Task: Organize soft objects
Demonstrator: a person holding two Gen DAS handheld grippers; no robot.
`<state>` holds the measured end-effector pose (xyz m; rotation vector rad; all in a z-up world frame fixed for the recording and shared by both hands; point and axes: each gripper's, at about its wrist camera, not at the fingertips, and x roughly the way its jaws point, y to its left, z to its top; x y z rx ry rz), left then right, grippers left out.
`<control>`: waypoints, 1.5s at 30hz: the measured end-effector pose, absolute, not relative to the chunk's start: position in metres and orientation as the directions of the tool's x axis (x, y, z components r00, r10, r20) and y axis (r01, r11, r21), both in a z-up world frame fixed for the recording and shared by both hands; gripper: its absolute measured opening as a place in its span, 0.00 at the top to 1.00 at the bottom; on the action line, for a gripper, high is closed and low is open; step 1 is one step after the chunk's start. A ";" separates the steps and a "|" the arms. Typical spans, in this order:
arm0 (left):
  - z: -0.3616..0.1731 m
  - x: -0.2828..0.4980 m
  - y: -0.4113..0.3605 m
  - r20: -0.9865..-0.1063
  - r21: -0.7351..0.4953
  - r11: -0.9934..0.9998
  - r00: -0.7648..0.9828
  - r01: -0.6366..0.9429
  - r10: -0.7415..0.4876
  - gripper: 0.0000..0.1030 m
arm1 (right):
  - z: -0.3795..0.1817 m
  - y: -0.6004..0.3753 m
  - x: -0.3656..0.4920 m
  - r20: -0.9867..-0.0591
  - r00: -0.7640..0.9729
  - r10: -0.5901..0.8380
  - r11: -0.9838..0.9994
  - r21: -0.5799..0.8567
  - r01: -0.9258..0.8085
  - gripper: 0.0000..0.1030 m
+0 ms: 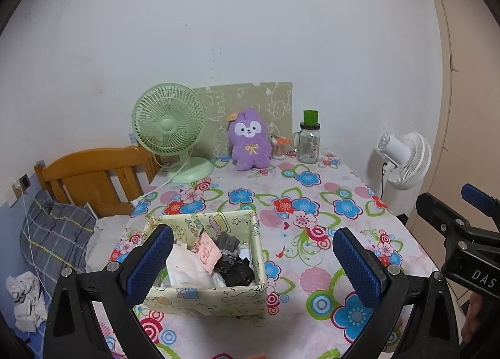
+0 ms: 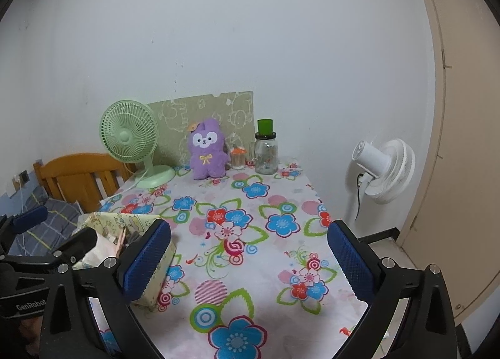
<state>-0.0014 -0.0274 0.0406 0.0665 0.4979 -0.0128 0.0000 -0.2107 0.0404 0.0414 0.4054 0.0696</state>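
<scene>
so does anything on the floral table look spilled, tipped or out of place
Nothing spilled or tipped. The purple plush toy, green desk fan and green-lidded glass jar stand upright along the wall. The patterned fabric box holds jumbled gloves and cloths, all inside its walls.

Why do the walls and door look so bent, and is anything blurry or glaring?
Left wrist view: fisheye lens bows the door frame and darkens the corners; light is soft and even, no glare, purple plush sharp. Right wrist view: same bending of the door, dark corners, flat lighting, faint shadows on the tablecloth.
</scene>
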 end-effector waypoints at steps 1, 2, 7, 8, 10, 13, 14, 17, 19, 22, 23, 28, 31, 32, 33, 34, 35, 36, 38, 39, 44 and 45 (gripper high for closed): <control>0.041 -0.003 -0.027 -0.473 0.061 0.998 0.881 0.028 0.004 0.00 | 0.041 -0.210 0.000 -0.392 0.917 0.075 0.997 0.053 -0.059 0.01; 0.041 -0.004 -0.027 -0.471 0.059 0.998 0.882 0.029 0.003 0.00 | 0.041 -0.210 -0.001 -0.392 0.917 0.075 0.997 0.051 -0.060 0.01; 0.042 -0.005 -0.026 -0.471 0.055 0.998 0.882 0.031 -0.002 0.00 | 0.042 -0.204 -0.004 -0.385 0.919 0.084 0.996 0.042 -0.073 0.01; 0.042 -0.006 -0.026 -0.468 0.056 0.998 0.884 0.030 0.000 0.00 | 0.042 -0.203 -0.005 -0.383 0.920 0.081 0.997 0.039 -0.071 0.01; 0.043 -0.007 -0.025 -0.466 0.052 0.998 0.885 0.029 -0.001 0.00 | 0.042 -0.203 -0.005 -0.383 0.920 0.085 0.996 0.039 -0.076 0.01; 0.043 -0.008 -0.024 -0.464 0.049 0.998 0.886 0.026 -0.001 0.00 | 0.043 -0.202 -0.005 -0.380 0.921 0.083 0.997 0.037 -0.075 0.01; 0.043 -0.009 -0.024 -0.463 0.048 0.998 0.886 0.026 0.000 0.00 | 0.043 -0.201 -0.006 -0.378 0.922 0.083 0.997 0.036 -0.075 0.01; 0.043 -0.009 -0.024 -0.463 0.046 0.999 0.886 0.026 -0.001 0.00 | 0.043 -0.201 -0.006 -0.378 0.922 0.081 0.997 0.035 -0.073 0.00; 0.043 -0.009 -0.024 -0.463 0.047 0.999 0.886 0.027 -0.002 0.00 | 0.043 -0.201 -0.006 -0.378 0.923 0.079 0.997 0.037 -0.070 0.00; 0.043 -0.009 -0.024 -0.462 0.045 0.999 0.887 0.030 -0.006 0.00 | 0.044 -0.202 -0.006 -0.378 0.923 0.076 0.997 0.037 -0.067 0.00; 0.043 -0.009 -0.025 -0.462 0.045 0.998 0.887 0.031 -0.007 0.00 | 0.044 -0.202 -0.006 -0.378 0.923 0.073 0.997 0.034 -0.065 0.00; 0.044 -0.008 -0.024 -0.458 0.042 0.999 0.889 0.032 -0.009 0.00 | 0.044 -0.201 -0.006 -0.377 0.923 0.071 0.997 0.031 -0.064 0.00; 0.043 -0.007 -0.023 -0.459 0.045 0.999 0.888 0.028 -0.004 0.00 | 0.044 -0.201 -0.006 -0.379 0.923 0.072 0.997 0.032 -0.065 0.00; 0.043 -0.006 -0.022 -0.461 0.043 0.999 0.887 0.027 -0.004 0.00 | 0.044 -0.201 -0.006 -0.378 0.923 0.074 0.997 0.032 -0.067 0.00; 0.043 -0.006 -0.021 -0.462 0.042 0.999 0.887 0.026 -0.004 0.00 | 0.044 -0.201 -0.006 -0.374 0.924 0.076 0.997 0.035 -0.068 0.00; 0.043 -0.006 -0.021 -0.462 0.042 0.999 0.887 0.025 -0.003 0.00 | 0.044 -0.202 -0.006 -0.370 0.926 0.078 0.997 0.040 -0.068 0.00; 0.043 -0.006 -0.020 -0.463 0.042 0.999 0.886 0.023 -0.001 0.00 | 0.044 -0.201 -0.006 -0.370 0.925 0.079 0.997 0.039 -0.070 0.00; 0.042 -0.005 -0.019 -0.464 0.040 0.999 0.886 0.022 -0.001 0.00 | 0.044 -0.201 -0.006 -0.371 0.925 0.079 0.997 0.035 -0.071 0.00; 0.042 -0.006 -0.018 -0.463 0.036 0.999 0.886 0.021 -0.002 0.00 | 0.044 -0.199 -0.005 -0.374 0.924 0.077 0.997 0.028 -0.072 0.00; 0.042 -0.005 -0.018 -0.461 0.036 0.999 0.887 0.022 -0.003 0.00 | 0.044 -0.199 -0.005 -0.374 0.924 0.078 0.997 0.027 -0.073 0.00; 0.042 -0.004 -0.016 -0.457 0.026 0.999 0.889 0.025 -0.011 0.00 | 0.043 -0.198 -0.002 -0.383 0.921 0.070 0.997 0.018 -0.069 0.00; 0.041 -0.003 -0.016 -0.459 0.024 0.999 0.888 0.027 -0.013 0.00 | 0.043 -0.197 -0.002 -0.384 0.921 0.069 0.998 0.018 -0.068 0.00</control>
